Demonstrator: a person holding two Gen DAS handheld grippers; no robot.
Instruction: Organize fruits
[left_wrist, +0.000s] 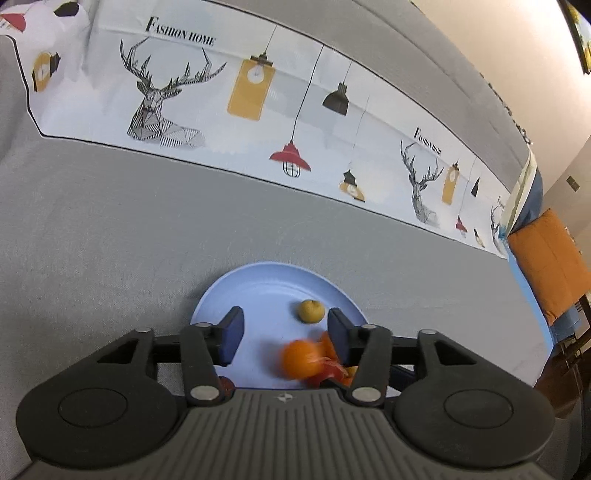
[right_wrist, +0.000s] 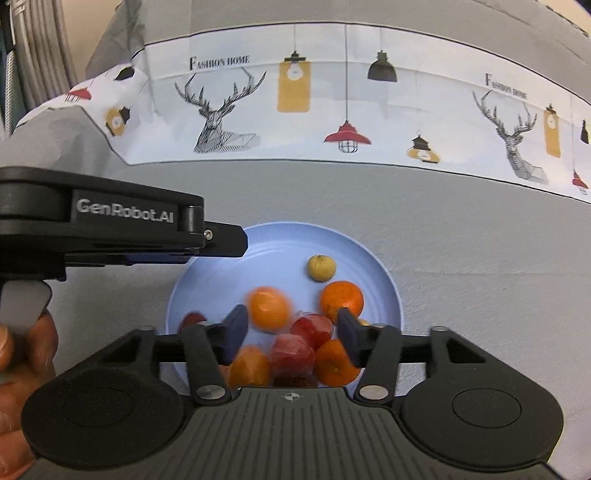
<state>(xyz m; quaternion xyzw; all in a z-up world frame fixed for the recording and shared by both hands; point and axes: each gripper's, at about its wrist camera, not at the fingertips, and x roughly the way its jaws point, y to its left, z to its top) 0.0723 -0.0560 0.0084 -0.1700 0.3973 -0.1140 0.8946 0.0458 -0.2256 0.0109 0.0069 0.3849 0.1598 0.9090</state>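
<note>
Both hand-held grippers, left (left_wrist: 284, 334) and right (right_wrist: 290, 334), gape empty over the blue plate (right_wrist: 384, 280); a blurred orange (right_wrist: 269, 309) apparently just dropped among gathered fruit

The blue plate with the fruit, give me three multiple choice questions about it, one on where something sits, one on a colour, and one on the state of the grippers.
1. Where on the blue plate does the small yellow-green fruit sit?
A. At the far side, apart from the pile
B. Buried under the oranges
C. Off the plate on the cloth

2. What colour is the blurred fruit near the plate's middle?
A. Green
B. Orange
C. Purple

3. How do the left gripper and right gripper stand?
A. Both open, holding nothing
B. Both shut on fruit
C. Left shut, right open

Answers: 
1 A, it lies alone beyond the heaped fruit toward the far rim.
2 B, its smeared shape is plainly orange.
3 A, each wrist view shows its blue pads wide apart with no fruit pinched between them.
</note>
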